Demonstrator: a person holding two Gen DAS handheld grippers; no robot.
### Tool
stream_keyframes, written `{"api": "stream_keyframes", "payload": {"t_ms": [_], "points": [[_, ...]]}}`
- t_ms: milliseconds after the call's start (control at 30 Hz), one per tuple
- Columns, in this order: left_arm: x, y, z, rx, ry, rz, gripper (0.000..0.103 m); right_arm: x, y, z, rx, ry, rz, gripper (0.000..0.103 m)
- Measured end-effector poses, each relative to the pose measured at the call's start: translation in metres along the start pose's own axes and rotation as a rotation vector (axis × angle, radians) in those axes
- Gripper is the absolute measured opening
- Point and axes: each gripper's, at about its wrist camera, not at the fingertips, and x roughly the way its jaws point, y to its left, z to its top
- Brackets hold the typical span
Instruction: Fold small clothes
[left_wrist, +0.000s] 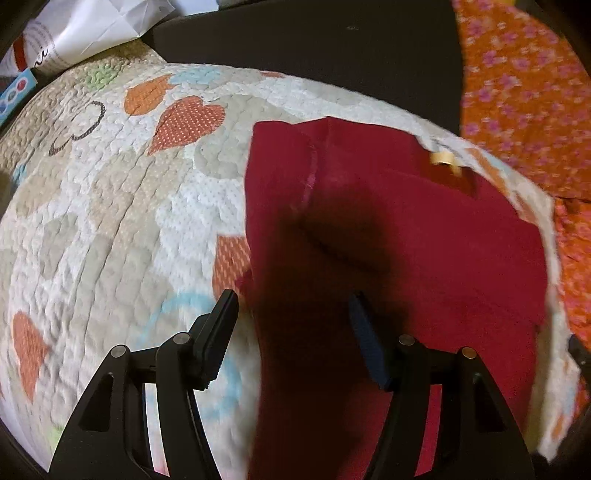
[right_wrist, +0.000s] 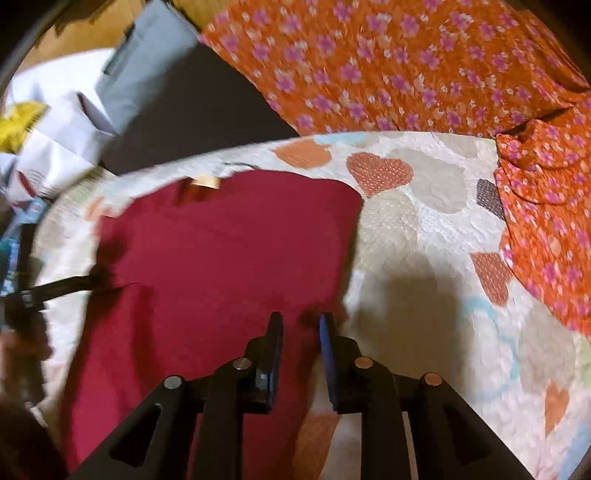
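A dark red garment (left_wrist: 388, 221) lies flat on a quilted heart-patterned cover (left_wrist: 110, 206), with a tan neck label (left_wrist: 443, 159) at its far edge. My left gripper (left_wrist: 292, 308) hangs open above the garment's left border, one finger over the quilt and the other over red cloth. In the right wrist view the same garment (right_wrist: 221, 243) and its label (right_wrist: 205, 181) show. My right gripper (right_wrist: 301, 318) stands over the garment's near right edge, its jaws a little apart and the pads not pressing on the cloth. The picture is blurred.
An orange cloth with pink flowers (right_wrist: 388, 62) lies past the quilt (right_wrist: 424, 229) and along its right side (right_wrist: 546, 221). White paper bags (left_wrist: 92, 29) and a grey item (right_wrist: 147, 62) sit on the dark surface (left_wrist: 314, 40) behind. A black gripper part (right_wrist: 62, 285) reaches in from the left.
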Motion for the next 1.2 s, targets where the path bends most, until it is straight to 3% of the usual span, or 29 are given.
{"api": "stream_keyframes", "payload": {"t_ms": [33, 100, 300, 367, 400, 500, 667, 767, 833, 867, 1000, 1200], "points": [[-0.007, -0.002, -0.005, 0.007, -0.002, -0.008, 0.062, -0.006, 0.001, -0.006, 0.013, -0.001, 0.021, 0.038], [-0.025, -0.003, -0.020, 0.023, -0.004, -0.017, 0.062, -0.010, 0.005, -0.019, 0.026, 0.015, 0.038, 0.045], [-0.049, 0.012, -0.078, 0.005, -0.004, -0.017, 0.071, 0.025, 0.007, -0.070, 0.076, 0.144, 0.035, 0.045], [-0.048, 0.017, -0.095, -0.008, 0.033, -0.022, 0.071, 0.033, 0.014, -0.078, 0.016, 0.129, 0.029, 0.023], [-0.050, 0.020, -0.102, -0.012, 0.042, -0.024, 0.071, 0.031, 0.018, -0.079, -0.025, 0.110, 0.002, 0.006], [-0.054, 0.026, -0.121, -0.022, 0.044, -0.032, 0.071, 0.019, 0.019, -0.081, -0.046, 0.075, -0.044, 0.006], [-0.062, 0.030, -0.142, -0.023, 0.062, -0.054, 0.071, 0.017, 0.014, -0.090, 0.024, 0.104, -0.065, 0.006], [-0.067, 0.032, -0.155, -0.022, 0.067, -0.066, 0.071, -0.013, 0.018, -0.100, 0.076, 0.122, 0.036, 0.012], [-0.067, 0.034, -0.163, -0.019, 0.088, -0.072, 0.071, -0.033, 0.022, -0.113, 0.065, 0.138, 0.102, 0.042], [-0.066, 0.034, -0.168, -0.020, 0.106, -0.078, 0.071, -0.043, 0.024, -0.121, 0.052, 0.139, 0.111, 0.046], [-0.064, 0.031, -0.183, -0.004, 0.156, -0.088, 0.071, -0.059, 0.025, -0.162, 0.048, 0.210, 0.119, 0.047], [-0.064, 0.028, -0.198, 0.054, 0.167, -0.028, 0.071, -0.049, 0.023, -0.197, 0.061, 0.291, 0.115, 0.047]]}}
